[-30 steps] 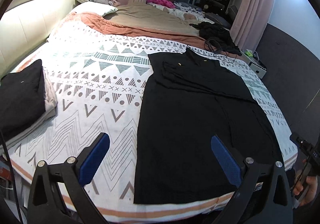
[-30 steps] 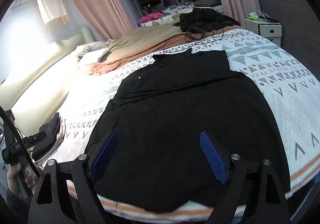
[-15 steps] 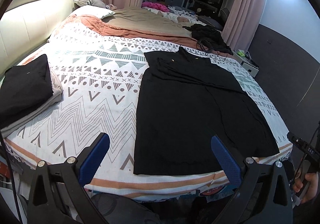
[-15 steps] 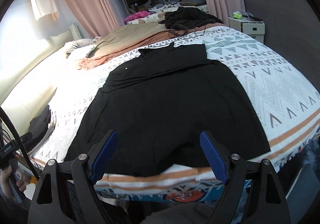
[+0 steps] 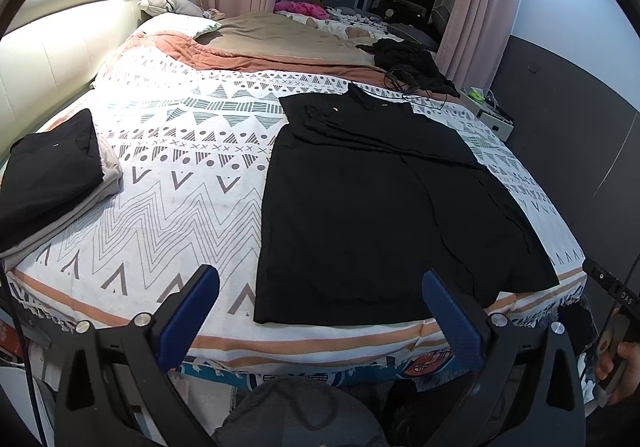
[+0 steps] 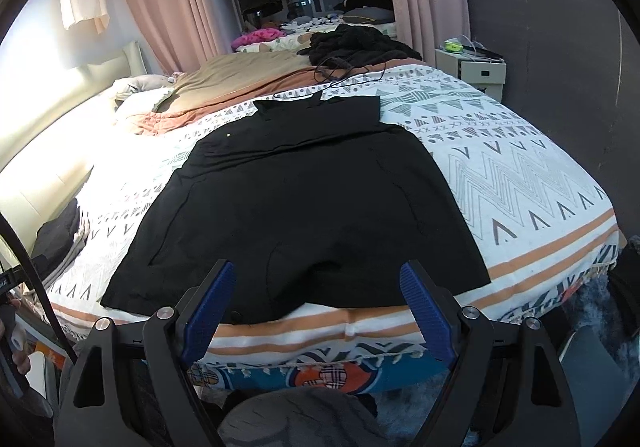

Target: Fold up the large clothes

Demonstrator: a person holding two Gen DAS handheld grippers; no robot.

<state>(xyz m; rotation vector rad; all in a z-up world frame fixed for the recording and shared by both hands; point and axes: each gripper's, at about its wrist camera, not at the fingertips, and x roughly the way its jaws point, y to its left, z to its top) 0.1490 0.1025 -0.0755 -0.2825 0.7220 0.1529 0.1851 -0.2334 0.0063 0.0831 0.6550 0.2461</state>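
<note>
A large black garment (image 5: pixel 372 199) (image 6: pixel 304 207) lies spread flat on the patterned bedspread (image 5: pixel 172 175) (image 6: pixel 516 175), its collar end far from me and its hem near the bed's front edge. My left gripper (image 5: pixel 320 287) hangs open in front of the bed's foot, off the hem, with nothing between its blue pads. In the right wrist view my right gripper (image 6: pixel 316 279) is also open and empty, just short of the hem's middle. Neither gripper touches the cloth.
A folded stack of dark and grey clothes (image 5: pixel 48 175) (image 6: pixel 60 239) sits at the bed's left side. A black heap with a cable (image 5: pixel 412 63) (image 6: pixel 360 43) lies at the far end, near a white nightstand (image 6: pixel 472 71). Pillows (image 5: pixel 180 23) rest by the headboard.
Both grippers have drawn back from over the bed; the garment's hem and the bed's front edge now show in full. The garment has not moved. Both stay open.
</note>
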